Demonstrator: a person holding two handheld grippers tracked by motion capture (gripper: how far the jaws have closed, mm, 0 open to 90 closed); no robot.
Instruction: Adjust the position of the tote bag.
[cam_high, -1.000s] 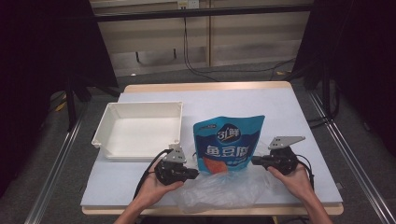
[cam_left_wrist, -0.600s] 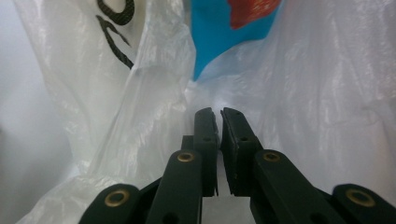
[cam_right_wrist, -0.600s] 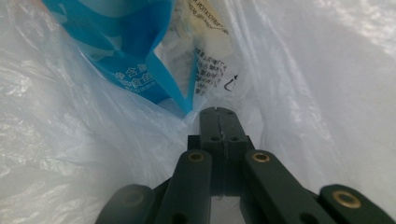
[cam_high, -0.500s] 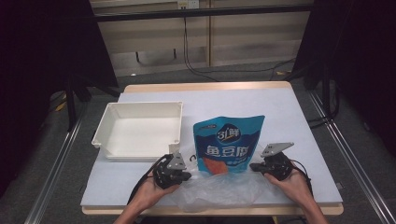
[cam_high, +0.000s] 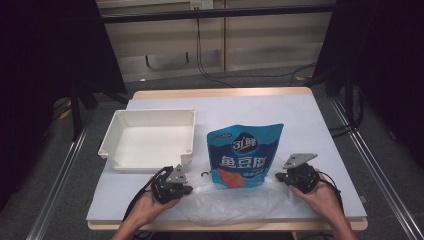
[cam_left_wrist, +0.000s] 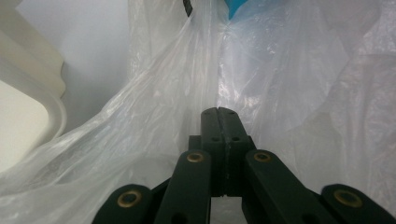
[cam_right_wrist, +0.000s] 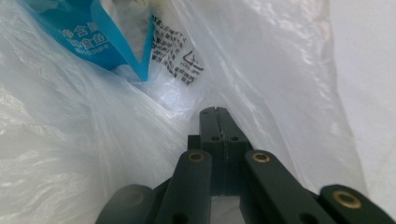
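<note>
A blue snack pouch (cam_high: 245, 155) with white lettering lies on the table, its lower end inside the mouth of a clear plastic bag (cam_high: 235, 202) near the front edge. My left gripper (cam_high: 190, 189) is at the bag's left edge, and in the left gripper view its jaws (cam_left_wrist: 218, 110) are pressed together on the thin film (cam_left_wrist: 154, 107). My right gripper (cam_high: 278, 177) is at the bag's right edge, with its jaws (cam_right_wrist: 215, 109) likewise shut on the film (cam_right_wrist: 280, 93). The pouch's blue corner (cam_right_wrist: 88, 37) shows inside the bag just ahead.
An empty white tray (cam_high: 150, 112) stands left of the pouch, with its corner (cam_left_wrist: 28, 102) close to my left gripper. The pale table (cam_high: 310, 125) has free room at the back and right. Dark curtains and floor rails surround the table.
Both grippers have drawn slightly toward the near edge, the left one also leftward, while they keep hold of the plastic bag. The pouch has stayed in place.
</note>
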